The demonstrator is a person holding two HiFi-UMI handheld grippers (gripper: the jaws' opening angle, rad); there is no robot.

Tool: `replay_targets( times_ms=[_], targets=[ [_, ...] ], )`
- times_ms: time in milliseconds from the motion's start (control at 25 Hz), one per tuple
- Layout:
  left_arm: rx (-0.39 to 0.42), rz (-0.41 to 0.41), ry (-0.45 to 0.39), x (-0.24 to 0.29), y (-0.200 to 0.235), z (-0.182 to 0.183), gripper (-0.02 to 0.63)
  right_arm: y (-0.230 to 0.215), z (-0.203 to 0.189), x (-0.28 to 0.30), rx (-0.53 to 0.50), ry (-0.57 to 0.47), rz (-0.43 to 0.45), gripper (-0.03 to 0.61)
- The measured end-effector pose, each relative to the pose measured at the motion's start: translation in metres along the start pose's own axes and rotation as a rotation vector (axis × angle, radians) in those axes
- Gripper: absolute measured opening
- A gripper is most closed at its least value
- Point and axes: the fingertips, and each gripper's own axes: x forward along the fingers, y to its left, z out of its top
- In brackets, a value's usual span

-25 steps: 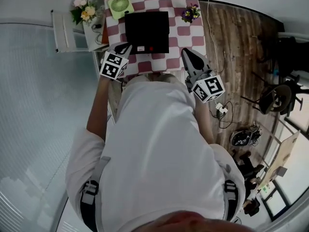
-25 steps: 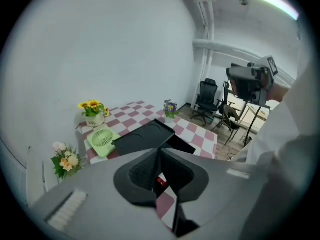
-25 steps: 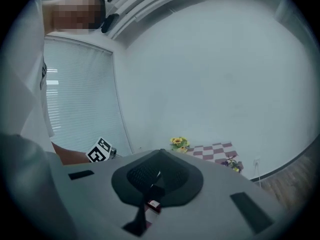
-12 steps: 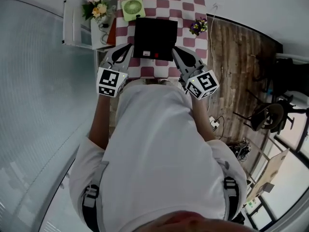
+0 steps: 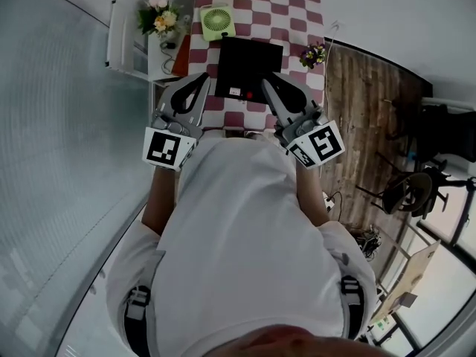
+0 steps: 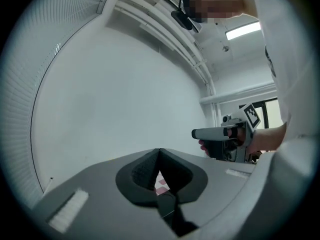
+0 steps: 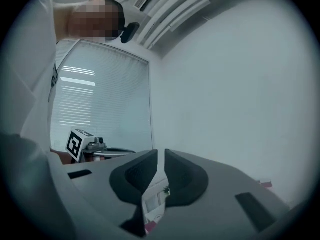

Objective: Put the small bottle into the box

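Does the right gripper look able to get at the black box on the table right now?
Probably yes. The right gripper points at the black box from just beside its near right corner, and nothing shows between them.

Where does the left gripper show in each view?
Head view: left gripper, centre left, beside the black box.
Left gripper view: left gripper itself, bottom centre, jaws together.
Right gripper view: left gripper at lower left, marker cube showing.
Shared landmark: the person's white shirt.
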Motion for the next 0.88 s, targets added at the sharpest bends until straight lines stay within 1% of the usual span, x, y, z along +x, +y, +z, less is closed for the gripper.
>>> replay_targets(
  times_ms=[40,80,120,240,360,560,760,880],
  targets=[
    [-0.002,-0.006,-0.01,-0.003,0.0,0.003,0.002,0.005,0.004,0.003,-0.005,-0.016,0.001,0.038],
    [-0.007,-0.014,-0.021,-0.006,0.001,0.005,0.002,0.009,0.004,0.005,-0.02,-0.022,-0.004,0.028],
    [-0.016,-0.023,-0.033,-0.009,0.001,0.007,0.002,0.013,0.003,0.008,-0.043,-0.018,-0.016,0.0],
    [-0.055,-0.049,-0.071,-0.017,0.004,0.014,0.002,0.026,-0.002,0.017,-0.117,0.009,-0.045,0.0],
    [-0.071,-0.07,-0.098,-0.023,0.006,0.018,0.002,0.037,-0.002,0.026,-0.15,0.019,-0.055,0.0],
    [-0.075,-0.089,-0.146,-0.032,-0.002,0.023,0.002,0.043,-0.006,0.023,-0.138,0.03,-0.079,0.0],
    [-0.066,-0.1,-0.132,-0.036,-0.007,0.019,0.002,0.047,-0.007,0.028,-0.135,0.02,-0.08,0.0],
    [-0.069,-0.109,-0.127,-0.036,-0.009,0.017,0.002,0.051,-0.008,0.029,-0.139,0.026,-0.066,0.0]
  ],
)
